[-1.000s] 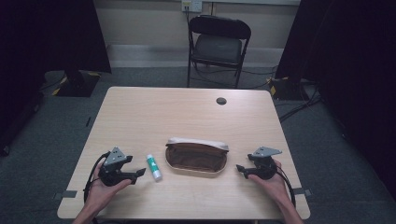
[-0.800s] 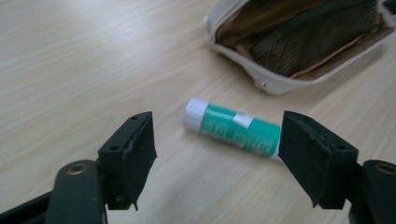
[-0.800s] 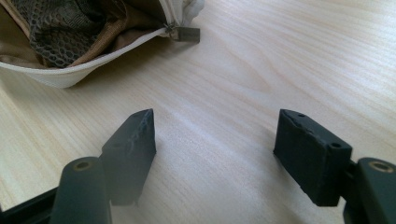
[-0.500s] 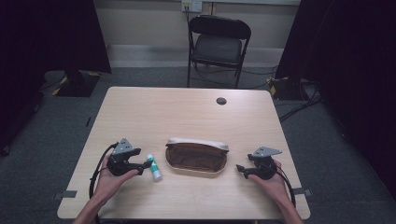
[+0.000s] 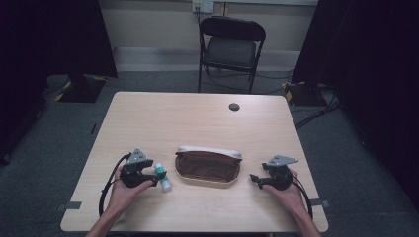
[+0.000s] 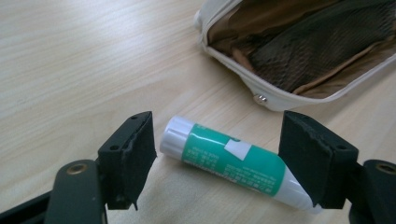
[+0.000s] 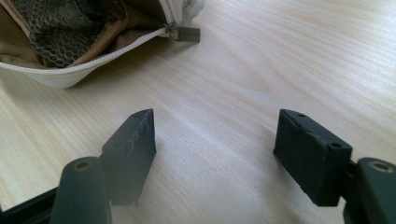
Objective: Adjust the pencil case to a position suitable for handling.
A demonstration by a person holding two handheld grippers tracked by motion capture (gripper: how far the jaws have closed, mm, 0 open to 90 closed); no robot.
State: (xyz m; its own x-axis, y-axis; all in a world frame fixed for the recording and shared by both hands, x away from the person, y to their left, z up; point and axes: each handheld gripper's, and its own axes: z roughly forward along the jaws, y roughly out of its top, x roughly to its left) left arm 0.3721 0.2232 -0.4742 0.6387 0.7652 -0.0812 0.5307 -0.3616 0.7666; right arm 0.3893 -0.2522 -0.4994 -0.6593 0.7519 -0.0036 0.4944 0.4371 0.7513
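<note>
Your left tongs (image 6: 215, 158) stand released, jaws straddling the green-and-white tube (image 6: 231, 163), which lies flat on the table (image 5: 197, 118) just left of the unzipped pouch (image 5: 208, 166), apparently for pickup. Your right tongs (image 7: 215, 154) rest released, grasping nothing, right of the pouch.

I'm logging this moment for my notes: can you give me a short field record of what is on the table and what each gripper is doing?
table: light wood
pouch: open, zipper undone, mesh lining, near the front middle
tube: green and white, lying flat left of the pouch
left gripper: jaws open either side of the tube, not closed on it
right gripper: jaws open over bare wood, right of the pouch
</note>
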